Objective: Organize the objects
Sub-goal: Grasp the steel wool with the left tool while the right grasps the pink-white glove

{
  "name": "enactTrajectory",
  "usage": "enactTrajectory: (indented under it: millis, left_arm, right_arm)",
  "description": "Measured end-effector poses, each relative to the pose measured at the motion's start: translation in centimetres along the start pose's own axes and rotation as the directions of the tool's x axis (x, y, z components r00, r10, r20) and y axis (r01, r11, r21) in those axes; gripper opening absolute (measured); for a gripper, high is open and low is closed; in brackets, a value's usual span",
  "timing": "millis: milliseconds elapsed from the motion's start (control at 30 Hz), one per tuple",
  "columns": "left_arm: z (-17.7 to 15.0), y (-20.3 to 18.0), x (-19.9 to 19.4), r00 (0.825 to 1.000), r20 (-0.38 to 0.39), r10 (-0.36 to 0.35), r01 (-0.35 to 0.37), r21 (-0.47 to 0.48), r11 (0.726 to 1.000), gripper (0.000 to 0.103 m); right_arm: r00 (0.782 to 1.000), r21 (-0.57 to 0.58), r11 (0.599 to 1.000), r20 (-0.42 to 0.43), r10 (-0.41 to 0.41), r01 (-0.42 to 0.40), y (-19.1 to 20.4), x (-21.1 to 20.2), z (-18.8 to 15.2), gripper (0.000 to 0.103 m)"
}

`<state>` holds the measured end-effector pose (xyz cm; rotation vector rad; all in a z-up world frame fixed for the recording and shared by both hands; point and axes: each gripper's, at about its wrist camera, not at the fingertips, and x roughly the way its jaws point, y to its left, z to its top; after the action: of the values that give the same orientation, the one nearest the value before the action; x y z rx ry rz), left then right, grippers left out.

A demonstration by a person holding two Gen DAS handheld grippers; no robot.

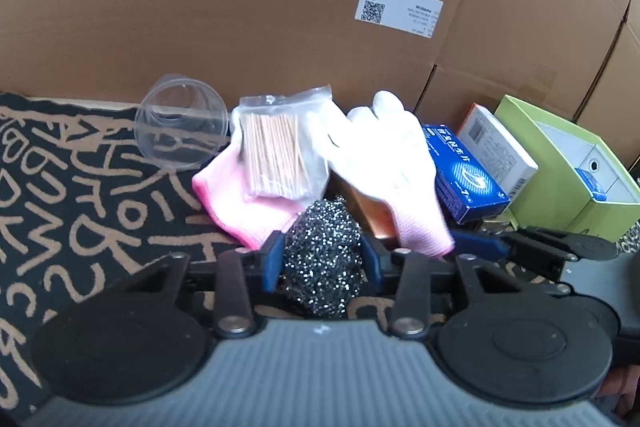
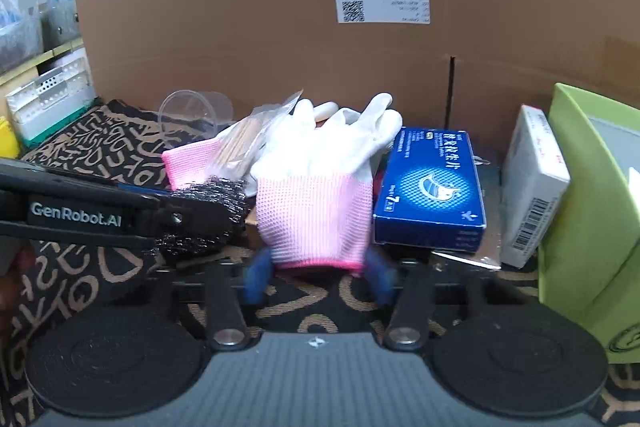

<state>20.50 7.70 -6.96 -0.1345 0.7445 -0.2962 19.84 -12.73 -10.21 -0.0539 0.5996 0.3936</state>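
My left gripper (image 1: 323,259) is shut on a dark steel scouring pad (image 1: 324,255), held just above the patterned mat; it also shows in the right wrist view (image 2: 212,211). A white glove with a pink cuff (image 2: 316,187) lies ahead, its cuff between the blue fingertips of my right gripper (image 2: 318,277), whose jaws stand wide around it. A second pink-cuffed glove (image 1: 240,203) lies under a bag of cotton swabs (image 1: 280,151). A clear plastic cup (image 1: 180,123) lies on its side at the left.
A blue box (image 2: 432,191), a white box (image 2: 532,187) and a green open box (image 2: 592,195) stand at the right. A large cardboard box (image 1: 280,7) walls off the back. The black and tan mat (image 1: 80,207) covers the surface. White bins (image 2: 52,95) sit far left.
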Motion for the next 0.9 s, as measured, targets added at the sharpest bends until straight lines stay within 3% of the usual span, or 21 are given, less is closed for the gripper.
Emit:
enactTrajectory:
  millis: [133, 233, 433, 467, 567, 600, 800, 900]
  left_arm:
    - [-0.5, -0.2, -1.2, 1.0, -0.005, -0.022, 0.022, 0.013, 1.0, 0.036]
    - [-1.6, -0.7, -3.1, 0.998, -0.015, -0.057, 0.058, 0.043, 0.997, 0.036]
    - [-5.0, -1.9, -7.3, 0.985, -0.084, -0.154, 0.163, 0.114, 0.98, 0.038]
    - [-5.5, -2.3, -7.6, 0.984, -0.094, -0.152, 0.163, 0.132, 0.978, 0.039]
    - [-6.5, -3.3, -8.0, 0.987, -0.095, -0.127, 0.142, 0.166, 0.976, 0.052]
    - [-6.7, -3.4, -8.1, 0.987, -0.095, -0.126, 0.14, 0.164, 0.976, 0.059]
    - [-6.8, -4.1, -8.8, 0.99, -0.086, -0.109, 0.122, 0.16, 0.98, 0.076]
    - [-6.7, -4.4, -8.2, 0.992, -0.084, -0.091, 0.104, 0.163, 0.981, 0.077]
  right_arm:
    - [1.0, 0.039, 0.999, 0.017, 0.021, -0.021, -0.4, -2.0, -0.3, 0.015]
    - [0.999, 0.0, 1.0, 0.031, 0.027, -0.027, 0.0, -5.1, -1.2, 0.015]
    - [0.995, -0.026, 0.996, -0.059, 0.084, -0.086, 0.0, -12.1, -5.1, 0.016]
    - [0.993, -0.025, 0.995, -0.077, 0.09, -0.092, 0.0, -12.8, -5.6, 0.021]
    - [0.99, -0.062, 0.994, -0.112, 0.084, -0.091, 0.3, -14.0, -6.8, 0.065]
    - [0.994, -0.079, 0.994, -0.088, 0.067, -0.074, 0.4, -14.5, -7.0, 0.072]
    - [0.998, -0.049, 0.997, 0.007, 0.057, -0.056, 0.2, -13.9, -5.5, 0.072]
    - [0.998, -0.028, 0.998, 0.009, 0.064, -0.063, 0.3, -11.9, -5.2, 0.072]
